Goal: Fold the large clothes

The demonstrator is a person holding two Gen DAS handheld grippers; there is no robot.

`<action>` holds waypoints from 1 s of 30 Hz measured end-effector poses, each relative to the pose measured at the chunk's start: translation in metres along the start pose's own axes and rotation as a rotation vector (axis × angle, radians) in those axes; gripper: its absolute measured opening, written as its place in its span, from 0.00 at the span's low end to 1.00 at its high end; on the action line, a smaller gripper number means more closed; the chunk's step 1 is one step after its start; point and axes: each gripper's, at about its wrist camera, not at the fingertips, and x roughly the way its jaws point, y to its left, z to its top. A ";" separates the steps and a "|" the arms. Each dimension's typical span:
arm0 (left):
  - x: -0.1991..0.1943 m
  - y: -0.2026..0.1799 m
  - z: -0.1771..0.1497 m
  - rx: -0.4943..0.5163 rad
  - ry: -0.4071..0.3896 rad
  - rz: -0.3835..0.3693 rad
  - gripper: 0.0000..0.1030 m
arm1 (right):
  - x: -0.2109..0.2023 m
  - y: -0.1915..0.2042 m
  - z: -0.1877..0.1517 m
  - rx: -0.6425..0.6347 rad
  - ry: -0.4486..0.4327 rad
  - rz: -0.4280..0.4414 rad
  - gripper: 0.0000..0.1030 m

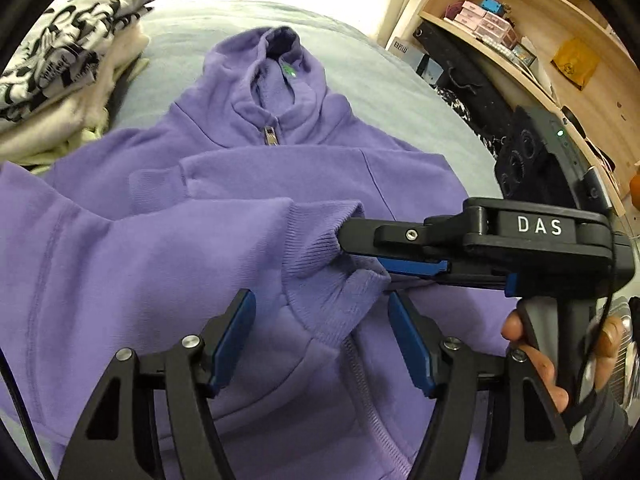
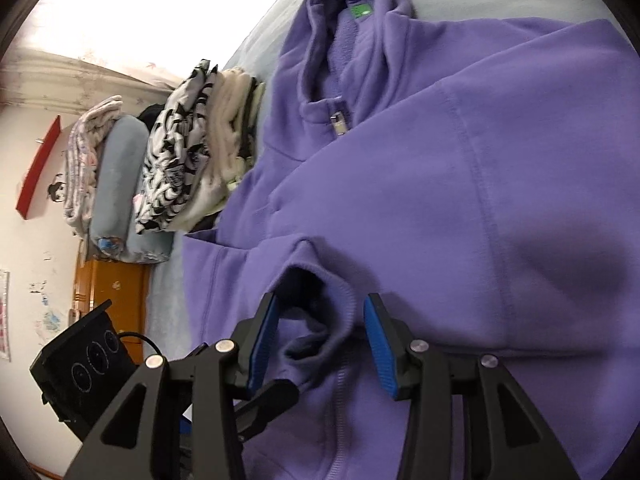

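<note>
Purple hoodie (image 1: 256,184) lies flat on the grey-blue bed (image 1: 360,68), hood toward 12 o'clock. Left gripper (image 1: 322,336): jaws apart, cuff (image 1: 332,264) lying between them, untouched. Right gripper (image 2: 318,344): jaws wide apart around the cuff opening, not clamped. Folded clothes stack (image 1: 60,76) at 10 o'clock; shelf (image 1: 520,40) at 2 o'clock.

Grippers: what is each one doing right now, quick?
Left gripper: open, holding nothing.
Right gripper: open around the purple hoodie's sleeve cuff, not clamped.
</note>
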 end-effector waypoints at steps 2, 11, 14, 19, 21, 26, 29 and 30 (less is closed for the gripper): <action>-0.010 0.005 0.003 0.005 -0.015 0.014 0.65 | 0.000 0.005 0.000 -0.019 0.000 -0.006 0.43; -0.082 0.079 0.024 -0.046 -0.110 0.219 0.65 | 0.006 0.031 -0.001 -0.151 0.008 -0.089 0.51; -0.104 0.115 0.027 -0.089 -0.124 0.301 0.65 | 0.010 0.038 -0.005 -0.205 0.022 -0.114 0.51; -0.109 0.167 0.020 -0.156 -0.085 0.360 0.65 | 0.028 0.046 -0.013 -0.284 0.047 -0.231 0.51; -0.107 0.180 0.016 -0.178 -0.067 0.375 0.65 | 0.035 0.051 -0.017 -0.323 0.041 -0.296 0.51; -0.103 0.200 0.008 -0.232 -0.060 0.339 0.65 | 0.042 0.076 -0.029 -0.497 -0.026 -0.493 0.12; -0.103 0.203 0.006 -0.237 -0.062 0.334 0.65 | 0.033 0.093 -0.033 -0.583 -0.054 -0.499 0.09; -0.103 0.202 0.006 -0.233 -0.063 0.334 0.65 | 0.028 0.099 -0.034 -0.611 -0.072 -0.497 0.09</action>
